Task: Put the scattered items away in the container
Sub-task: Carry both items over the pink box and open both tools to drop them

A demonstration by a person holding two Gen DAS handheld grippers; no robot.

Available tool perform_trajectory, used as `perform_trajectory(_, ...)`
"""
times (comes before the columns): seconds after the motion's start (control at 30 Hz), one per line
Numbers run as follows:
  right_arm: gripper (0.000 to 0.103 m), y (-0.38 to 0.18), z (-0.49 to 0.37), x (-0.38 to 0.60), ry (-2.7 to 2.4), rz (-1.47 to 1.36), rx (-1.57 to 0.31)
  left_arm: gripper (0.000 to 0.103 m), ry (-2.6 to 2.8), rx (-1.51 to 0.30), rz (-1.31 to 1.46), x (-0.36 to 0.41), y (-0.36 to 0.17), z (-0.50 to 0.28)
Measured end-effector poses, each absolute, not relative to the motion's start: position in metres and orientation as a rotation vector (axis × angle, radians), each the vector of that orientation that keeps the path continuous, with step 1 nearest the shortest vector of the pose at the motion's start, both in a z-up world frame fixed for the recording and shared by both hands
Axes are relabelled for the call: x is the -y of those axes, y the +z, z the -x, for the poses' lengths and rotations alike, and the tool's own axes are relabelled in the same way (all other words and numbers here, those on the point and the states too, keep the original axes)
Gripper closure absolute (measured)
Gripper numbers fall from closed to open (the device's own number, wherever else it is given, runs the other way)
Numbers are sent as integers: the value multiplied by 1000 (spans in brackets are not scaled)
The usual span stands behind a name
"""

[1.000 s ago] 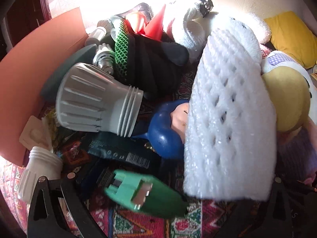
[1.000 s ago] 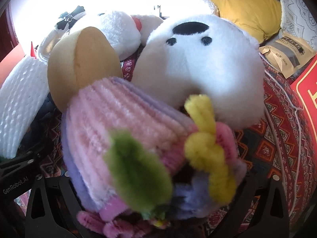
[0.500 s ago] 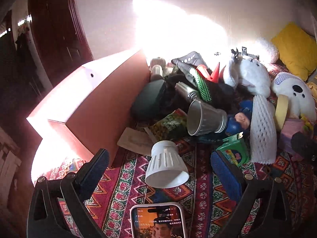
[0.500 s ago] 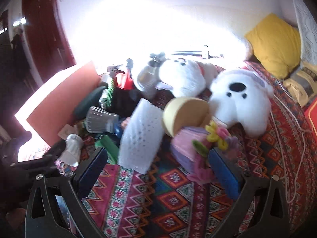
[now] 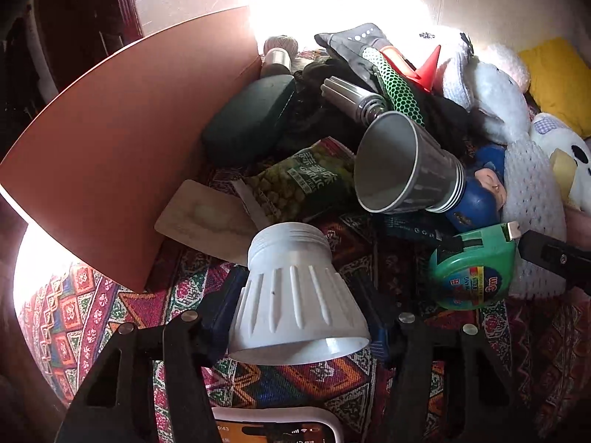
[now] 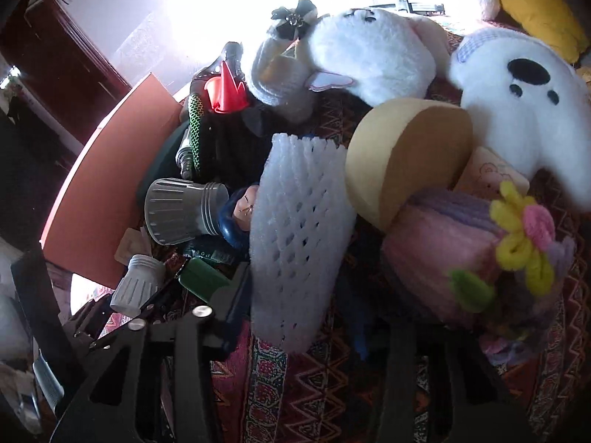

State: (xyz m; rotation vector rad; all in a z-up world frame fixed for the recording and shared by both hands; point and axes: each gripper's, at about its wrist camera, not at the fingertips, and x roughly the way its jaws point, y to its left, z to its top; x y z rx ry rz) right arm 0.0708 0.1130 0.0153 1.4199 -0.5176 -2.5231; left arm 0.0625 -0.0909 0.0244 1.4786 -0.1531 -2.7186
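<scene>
Two-handed, working at a heap on the patterned cloth point(image 5: 295, 373). Holding the left claw point(image 5: 297, 326) narrow around the white plastic cone point(image 5: 295, 295), lying on the cloth with its wide mouth toward the camera and its threaded neck pointing away along the fingers. Pressing the blue pads point(image 5: 221, 317) against both flanks, so judging it pinched rather than merely straddled. Placing the cardboard box point(image 5: 110, 140) up and to the left of that claw, near, with its wall just past a flat card point(image 5: 203, 217) and a green snack packet point(image 5: 306, 181). Reckoning the coming move as a lift and a swing leftward over that wall, with the left hand plainly the nearer of the two. Holding the right claw point(image 6: 299, 317) narrowed about the lower end of the foam net sleeve point(image 6: 295, 243), running lengthwise away from the fingers and leaning on the pile. Not managing to tell whether squeezing it or just bracketing it, with the far pad hidden behind foam. Gaining from the left view the cone's contact with the pads, the green tape measure point(image 5: 472, 273) just to its right and a phone point(image 5: 277, 428) edge at the bottom. Gaining from the right view the cone's place at the foot of the box wall, small and far to the left, plus plush toys point(image 6: 517, 85) beyond the sleeve. Getting nothing of the box's inside from either view.
</scene>
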Motion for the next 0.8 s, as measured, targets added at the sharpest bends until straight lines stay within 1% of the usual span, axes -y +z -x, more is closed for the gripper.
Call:
perform_trajectory(0.03, 92, 19, -73, -112, -2518, -1398, 512, 46, -2742, 148, -1438, 92, 25, -65)
perform_trajectory(0.2, 92, 52, -90, -106, -2567, -1284, 444, 47, -2818, 188, -1298, 83, 54, -86)
perform_trajectory(0.33, 92, 77, -109, -90, -2592, -1182, 404, 47, -2869, 183, -1205, 81, 82, -110)
perform_trajectory(0.57, 92, 130, -146, -50, -2671, -934, 300, 47, -2948, 73, -1032, 106, 139, -143)
perform_trajectory(0.8, 92, 180, -151, -1, -2675, -725, 164, 46, -2956, -10, -769, 156, 202, -155)
